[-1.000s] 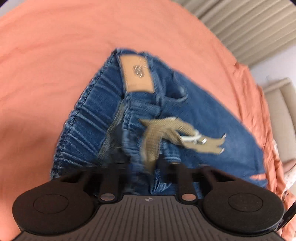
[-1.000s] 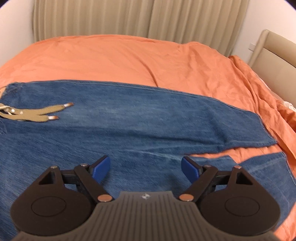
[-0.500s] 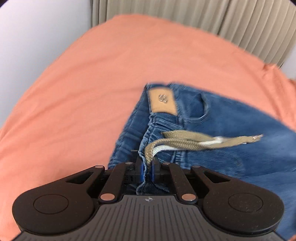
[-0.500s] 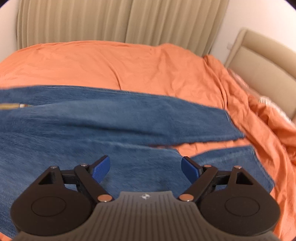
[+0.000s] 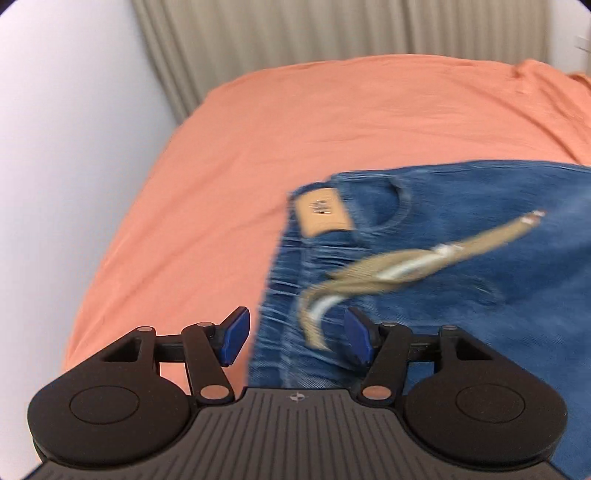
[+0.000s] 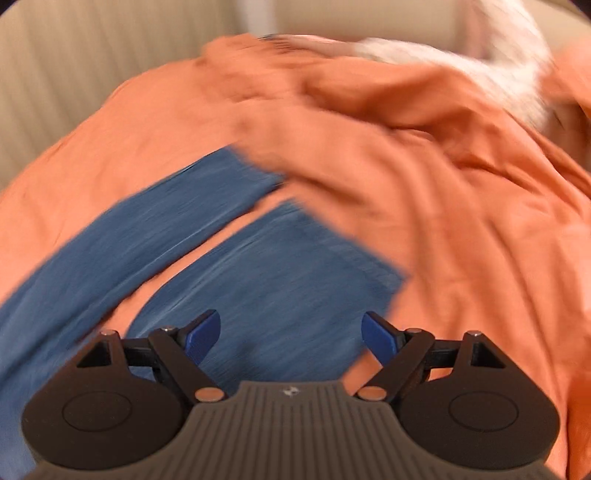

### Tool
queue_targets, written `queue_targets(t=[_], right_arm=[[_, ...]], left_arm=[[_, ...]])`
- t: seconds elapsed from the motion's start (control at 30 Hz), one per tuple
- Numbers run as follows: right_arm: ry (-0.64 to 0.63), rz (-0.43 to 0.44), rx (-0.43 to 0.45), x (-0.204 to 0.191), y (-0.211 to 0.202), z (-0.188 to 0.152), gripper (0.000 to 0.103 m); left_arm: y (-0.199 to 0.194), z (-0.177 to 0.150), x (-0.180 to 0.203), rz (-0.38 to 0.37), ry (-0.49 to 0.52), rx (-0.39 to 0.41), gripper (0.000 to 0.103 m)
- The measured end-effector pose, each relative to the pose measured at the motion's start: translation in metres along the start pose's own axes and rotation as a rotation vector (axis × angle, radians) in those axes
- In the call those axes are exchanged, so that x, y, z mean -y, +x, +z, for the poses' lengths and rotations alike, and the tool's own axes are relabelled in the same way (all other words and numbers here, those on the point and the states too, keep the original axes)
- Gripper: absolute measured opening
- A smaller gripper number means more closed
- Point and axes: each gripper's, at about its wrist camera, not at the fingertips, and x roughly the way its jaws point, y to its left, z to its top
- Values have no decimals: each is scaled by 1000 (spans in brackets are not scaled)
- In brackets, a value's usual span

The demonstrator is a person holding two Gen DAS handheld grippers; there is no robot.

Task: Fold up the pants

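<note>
Left wrist view: a pale wall [image 5: 74, 147] stands at the far left, with a ribbed beige curtain [image 5: 332, 33] across the far side. An orange bed sheet [image 5: 295, 129] covers the bed. The left gripper [image 5: 297, 338] hangs over the near left edge of the jeans; its jaws have just been opening and now stand apart, with the elastic waistband [image 5: 286, 295] and the root of the drawstring below the gap, neither blue pad pressing on cloth. The jeans [image 5: 498, 295] lie flat on the sheet, waist end to the left, running out of view to the right. A tan leather patch [image 5: 323, 216] sits at the far corner of the waistband; the khaki drawstring [image 5: 406, 266] trails rightward across the denim. Right wrist view, heavily blurred: two trouser legs [image 6: 277, 280] lie on the sheet, a strip of orange between them, hems toward the far right. The right gripper [image 6: 290, 334] hovers above the nearer leg, fingers wide apart, nothing gripped. Rumpled sheet and pale bedding [image 6: 491, 55] lie beyond.
</note>
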Motion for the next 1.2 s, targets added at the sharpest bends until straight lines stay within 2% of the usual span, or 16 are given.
queue_targets(t=[0.13, 0.2, 0.43, 0.47, 0.5, 0.6, 0.73, 0.77, 0.8, 0.83, 0.87, 0.93, 1.0, 1.03, 1.1, 1.2], right_arm=[[87, -17, -25, 54, 30, 22, 65], [126, -34, -55, 72, 50, 25, 63], [254, 132, -89, 95, 83, 26, 40], [255, 130, -90, 95, 86, 26, 29], [251, 122, -91, 94, 88, 26, 18], [234, 110, -80, 94, 81, 34, 8], [170, 106, 64, 88, 31, 54, 0], [129, 21, 122, 84, 20, 59, 0], [81, -115, 175, 84, 14, 63, 0], [75, -174, 178, 93, 14, 67, 0], [109, -169, 146, 107, 17, 71, 0], [175, -73, 71, 131, 22, 70, 0], [180, 5, 54, 135, 21, 67, 3], [168, 49, 48, 132, 21, 66, 6], [146, 138, 24, 118, 27, 65, 27], [82, 210, -14, 85, 51, 70, 31]], left_arm=[[-5, -6, 19, -31, 52, -91, 55], [-5, -10, 24, -35, 64, -111, 54], [7, -14, 25, -24, 28, -175, 49], [8, -14, 25, -23, 20, -182, 48], [10, -15, 25, -19, 16, -186, 48], [14, -16, 28, -3, 16, -215, 44], [25, -18, 33, 24, 28, -258, 41], [28, -18, 34, 30, 34, -267, 41], [31, -19, 36, 36, 39, -270, 41], [33, -20, 37, 40, 40, -271, 41], [33, -21, 37, 44, 40, -270, 41], [33, -22, 38, 49, 45, -263, 41], [32, -23, 38, 50, 54, -261, 41], [32, -22, 38, 52, 60, -262, 42], [32, -21, 38, 51, 66, -271, 42], [33, -18, 38, 57, 64, -281, 42]])
